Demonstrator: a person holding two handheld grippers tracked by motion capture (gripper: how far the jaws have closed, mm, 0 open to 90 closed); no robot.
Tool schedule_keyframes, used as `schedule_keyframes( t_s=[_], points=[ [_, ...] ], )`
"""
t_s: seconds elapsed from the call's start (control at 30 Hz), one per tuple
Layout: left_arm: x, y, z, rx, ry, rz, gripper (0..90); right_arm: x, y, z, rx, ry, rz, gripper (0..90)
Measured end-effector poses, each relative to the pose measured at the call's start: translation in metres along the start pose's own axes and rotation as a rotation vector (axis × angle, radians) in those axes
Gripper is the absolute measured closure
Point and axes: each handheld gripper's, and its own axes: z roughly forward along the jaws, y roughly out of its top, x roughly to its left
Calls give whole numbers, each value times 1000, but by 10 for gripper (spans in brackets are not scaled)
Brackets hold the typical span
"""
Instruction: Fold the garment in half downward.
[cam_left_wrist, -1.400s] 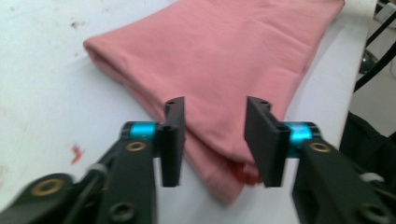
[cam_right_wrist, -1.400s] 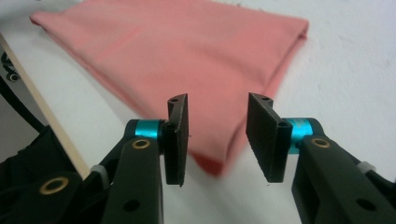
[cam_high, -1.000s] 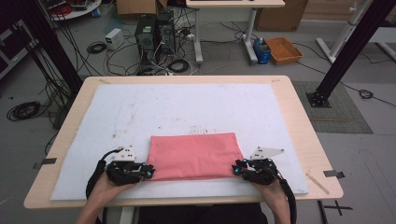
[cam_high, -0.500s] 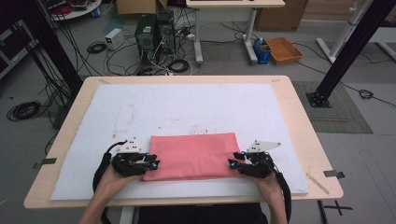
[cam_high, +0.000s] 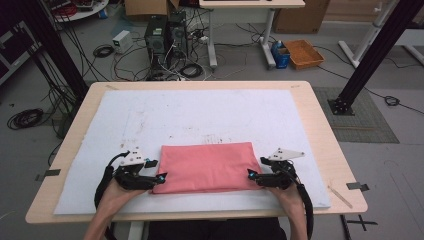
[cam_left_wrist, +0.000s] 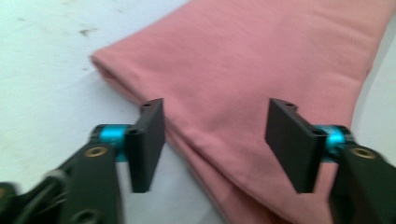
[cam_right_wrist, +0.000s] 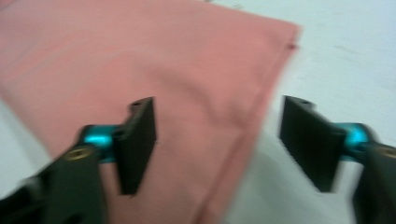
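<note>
– Where's the cloth (cam_high: 206, 167) right now?

– Folded flat into a pink rectangle on the white mat (cam_high: 190, 120) that covers the counter (cam_high: 320, 130), toward the mat's near edge and roughly midway along it. I sit at that near edge, with a hand at each short end of the cloth

– What are your left fingers (cam_high: 154, 171) doing?

– They point in at the cloth's left end, low over the mat. The jaws have just been opening and now stand wide apart. In my left gripper view the cloth's folded edge runs through the gap between the two black pads (cam_left_wrist: 147, 142), but neither pad presses on it, so I have hold of nothing there

– And the right fingers (cam_high: 253, 175)?

– Same story at the cloth's right end. Those jaws have also just been opening and now stand wide. In my right gripper view the cloth's edge passes between the pads (cam_right_wrist: 136, 142), one pad over the cloth and the other over bare mat beside it. That view is blurred, but the pads plainly stand clear of the fabric, gripping nothing

– Does the cloth lie neat?

– Its top is smooth, and its long sides run along the mat's near edge. At the left end I can see the stacked layers of the fold
</note>
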Motion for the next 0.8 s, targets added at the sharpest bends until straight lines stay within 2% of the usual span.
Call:
schedule_keyframes(
  t_s=[0.1,0.27,0.43,0.57,0.8],
  points=[
    [-3,-5,-11,-32,9,-16,291,-5,-3,-8,-18,-47,5,203],
    [-10,-11,-22,-51,1,-5,287,-13,-9,-16,-50,-103,21,201],
    [-17,-18,-27,-56,-32,14,287,-16,-11,-20,-58,-108,24,200],
    [-21,-18,-31,-62,-31,20,287,-16,-11,-21,-58,-92,15,201],
    [-19,-18,-32,-58,-24,13,287,-14,-9,-20,-59,-83,9,201]
  ],
)
